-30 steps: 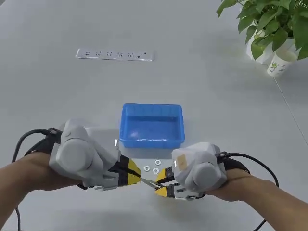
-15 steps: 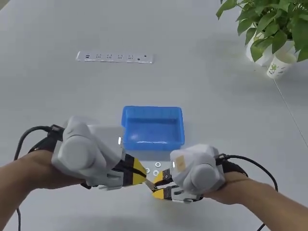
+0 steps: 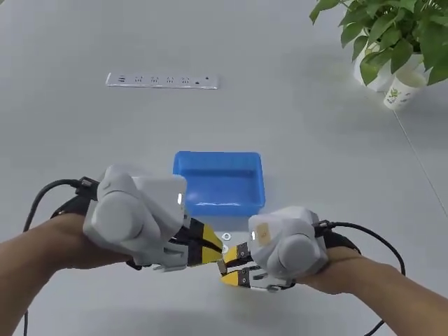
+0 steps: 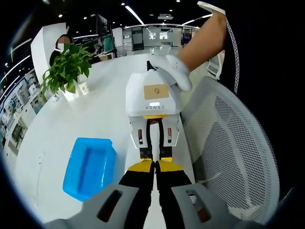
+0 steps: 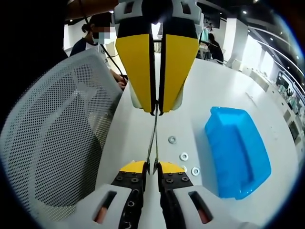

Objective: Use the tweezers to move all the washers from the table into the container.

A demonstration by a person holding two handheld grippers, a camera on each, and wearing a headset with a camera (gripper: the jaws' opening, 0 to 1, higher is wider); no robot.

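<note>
Change: left gripper [image 3: 215,246] has closed in on right gripper [image 5: 151,167].
Jaws: I read both clamped on tweezers [image 5: 153,136].
Washers [image 5: 183,156]: on table [image 3: 315,140], 2 o'clock of right tips.
Container [image 5: 236,148]: 3 o'clock of them.

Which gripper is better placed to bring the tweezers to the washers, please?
Probably the right gripper: it and the left gripper both grip the tweezers, but the washers lie just beside its jaws.

Bright, even overhead light on the pale tabletop [image 3: 301,140], shadows soft and faint. Ceiling strip lights [image 4: 135,14] flare in the left gripper view. Both gripper views bow hard toward their edges. A slight sheen sits on the blue container [image 3: 218,183]; head view is sharp.
</note>
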